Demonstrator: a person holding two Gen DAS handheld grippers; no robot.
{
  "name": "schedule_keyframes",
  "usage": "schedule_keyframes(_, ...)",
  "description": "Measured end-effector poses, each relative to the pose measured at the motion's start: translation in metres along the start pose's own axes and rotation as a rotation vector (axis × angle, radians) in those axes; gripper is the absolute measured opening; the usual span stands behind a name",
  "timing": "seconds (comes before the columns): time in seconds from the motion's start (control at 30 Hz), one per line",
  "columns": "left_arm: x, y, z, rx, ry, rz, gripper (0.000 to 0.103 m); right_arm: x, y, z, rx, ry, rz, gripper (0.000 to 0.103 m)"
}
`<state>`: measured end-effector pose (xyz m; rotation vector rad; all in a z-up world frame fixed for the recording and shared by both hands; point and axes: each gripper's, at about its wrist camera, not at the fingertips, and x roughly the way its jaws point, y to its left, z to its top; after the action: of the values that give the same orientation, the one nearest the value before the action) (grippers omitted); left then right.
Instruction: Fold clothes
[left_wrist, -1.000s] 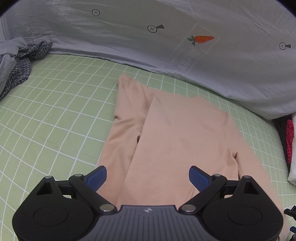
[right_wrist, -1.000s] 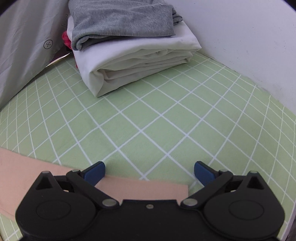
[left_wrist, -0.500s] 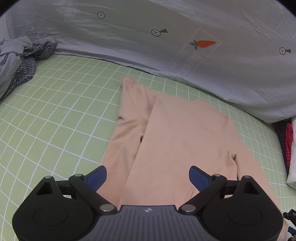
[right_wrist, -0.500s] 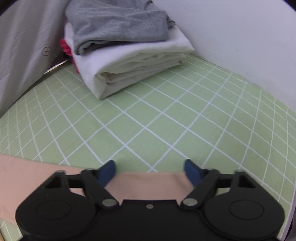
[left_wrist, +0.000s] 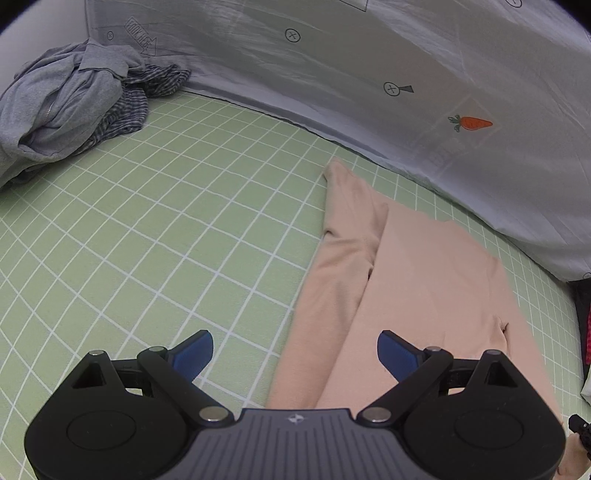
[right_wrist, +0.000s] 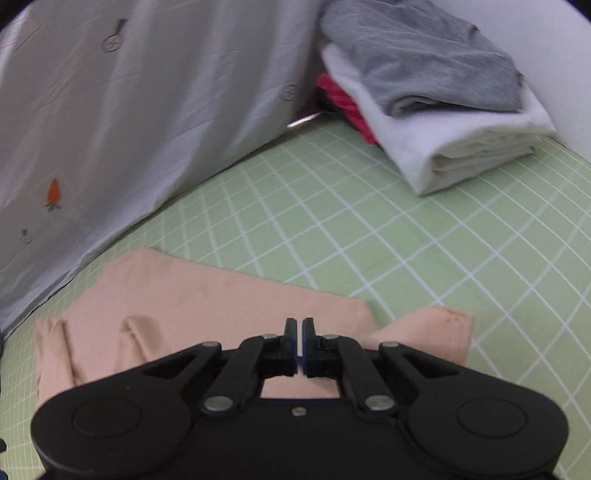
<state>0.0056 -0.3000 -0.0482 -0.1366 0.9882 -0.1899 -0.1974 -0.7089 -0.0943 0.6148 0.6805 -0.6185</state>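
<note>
A peach long-sleeved garment (left_wrist: 417, 280) lies flat on the green checked mat (left_wrist: 155, 229), one sleeve stretched toward the grey sheet. My left gripper (left_wrist: 295, 350) hovers open over the garment's near left edge, with nothing between its blue pads. In the right wrist view the same peach garment (right_wrist: 207, 302) spreads out below my right gripper (right_wrist: 299, 332). That gripper is shut, and a sleeve end (right_wrist: 436, 328) rises off the mat toward its closed fingertips, pinched there.
A crumpled grey and checked clothes pile (left_wrist: 70, 107) sits at the mat's far left. A folded stack of white, grey and red clothes (right_wrist: 436, 110) stands at the far right. A grey sheet with a carrot print (left_wrist: 469, 123) walls off the back.
My right gripper closed on the sleeve end, lifted and swung left, bringing the whole garment into view. My left gripper shifted left and stayed open.
</note>
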Motion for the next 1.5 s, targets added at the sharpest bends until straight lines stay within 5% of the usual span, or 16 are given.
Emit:
schedule_keyframes(0.17, 0.001, 0.010, -0.003, -0.014, 0.008, 0.010, 0.095, -0.008, 0.066, -0.018, -0.137, 0.037, 0.306, 0.002)
schedule_keyframes(0.23, 0.004, 0.010, -0.003, -0.014, 0.018, 0.010, 0.095, -0.011, 0.087, -0.028, -0.221, 0.045, 0.340, 0.003)
schedule_keyframes(0.3, 0.007, 0.010, -0.004, -0.014, 0.029, 0.010, 0.095, -0.010, 0.097, -0.034, -0.292, 0.043, 0.261, 0.007)
schedule_keyframes(0.37, 0.010, 0.010, -0.004, -0.013, 0.040, 0.010, 0.095, -0.009, 0.086, -0.033, -0.278, 0.035, 0.187, 0.026)
schedule_keyframes(0.43, 0.013, 0.010, -0.005, -0.013, 0.050, 0.011, 0.095, -0.008, 0.069, -0.030, -0.240, 0.006, 0.052, 0.075)
schedule_keyframes(0.47, 0.014, 0.010, -0.005, -0.013, 0.056, 0.011, 0.095, -0.007, 0.061, -0.029, -0.224, -0.005, -0.010, 0.077)
schedule_keyframes(0.57, 0.020, 0.006, -0.007, 0.002, 0.075, 0.007, 0.095, 0.001, 0.038, -0.030, -0.185, 0.032, -0.070, 0.077)
schedule_keyframes(0.77, 0.026, -0.016, -0.010, 0.102, 0.101, -0.010, 0.095, 0.020, 0.022, -0.043, -0.078, 0.123, -0.031, 0.077)
schedule_keyframes(1.1, 0.025, -0.054, -0.010, 0.226, 0.076, -0.043, 0.095, 0.007, 0.007, -0.036, -0.138, 0.042, -0.190, 0.078)
schedule_keyframes(1.5, 0.035, -0.138, -0.032, 0.411, 0.075, -0.164, 0.095, -0.013, -0.059, -0.036, 0.040, 0.017, -0.344, 0.083)
